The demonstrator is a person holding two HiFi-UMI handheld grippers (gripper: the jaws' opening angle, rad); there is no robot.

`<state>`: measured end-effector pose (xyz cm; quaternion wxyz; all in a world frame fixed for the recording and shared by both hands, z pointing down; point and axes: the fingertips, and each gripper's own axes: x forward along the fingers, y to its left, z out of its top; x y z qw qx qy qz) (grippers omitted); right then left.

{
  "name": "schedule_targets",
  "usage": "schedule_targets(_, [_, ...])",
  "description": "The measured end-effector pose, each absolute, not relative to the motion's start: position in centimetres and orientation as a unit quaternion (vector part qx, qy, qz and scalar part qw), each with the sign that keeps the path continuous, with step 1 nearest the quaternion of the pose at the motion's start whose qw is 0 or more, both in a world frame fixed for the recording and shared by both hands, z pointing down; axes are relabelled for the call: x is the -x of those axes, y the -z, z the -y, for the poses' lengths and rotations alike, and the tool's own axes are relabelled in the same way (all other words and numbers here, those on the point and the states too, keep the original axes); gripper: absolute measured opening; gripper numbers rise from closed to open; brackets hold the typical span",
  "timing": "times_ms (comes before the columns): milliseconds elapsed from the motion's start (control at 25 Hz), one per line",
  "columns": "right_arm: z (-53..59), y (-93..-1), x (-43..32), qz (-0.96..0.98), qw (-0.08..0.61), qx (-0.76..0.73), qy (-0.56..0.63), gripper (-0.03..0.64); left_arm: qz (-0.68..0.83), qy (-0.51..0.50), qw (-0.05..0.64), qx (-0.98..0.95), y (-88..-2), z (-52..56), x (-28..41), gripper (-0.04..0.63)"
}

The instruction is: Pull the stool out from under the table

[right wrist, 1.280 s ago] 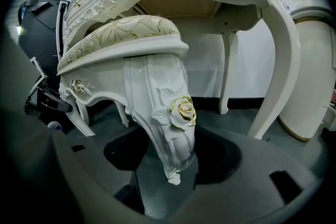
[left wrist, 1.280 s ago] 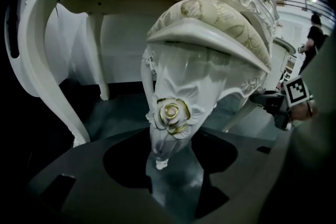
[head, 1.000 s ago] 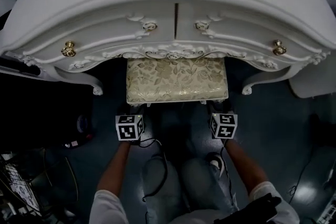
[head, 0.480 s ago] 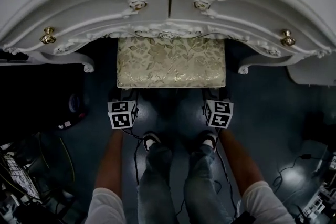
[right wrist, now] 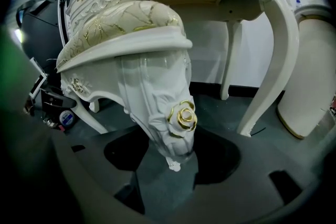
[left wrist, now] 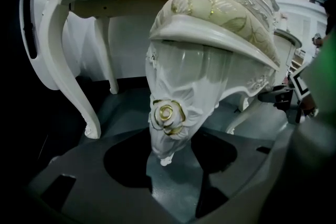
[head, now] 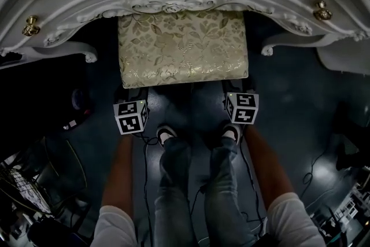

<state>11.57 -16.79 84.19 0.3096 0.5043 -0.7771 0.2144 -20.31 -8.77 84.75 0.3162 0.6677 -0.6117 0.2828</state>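
On the dark floor [head: 300,101], the stool [head: 182,46] is sitting partly under the white table [head: 75,3]. I'm clamping the left gripper [left wrist: 167,165] and right gripper [right wrist: 176,165] on its front legs [left wrist: 169,113]; pulling unevenly, I'm risking slewing it into a table leg [right wrist: 273,60].

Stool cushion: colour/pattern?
Cream stool cushion with a gold floral pattern; clearest in the head view.

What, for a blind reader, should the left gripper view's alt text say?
A carved white stool leg with a gold rose stands between the dark jaws of the left hand-held gripper, under a gold floral cushion, white table behind.
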Motion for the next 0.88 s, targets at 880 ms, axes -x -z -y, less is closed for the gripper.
schedule_targets(880, [16.0, -83.9, -11.8, 0.762, 0.365, -0.479, -0.236, 0.256, 0.589, -0.311, 0.359, -0.654, -84.7, 7.9, 19.8, 0.250])
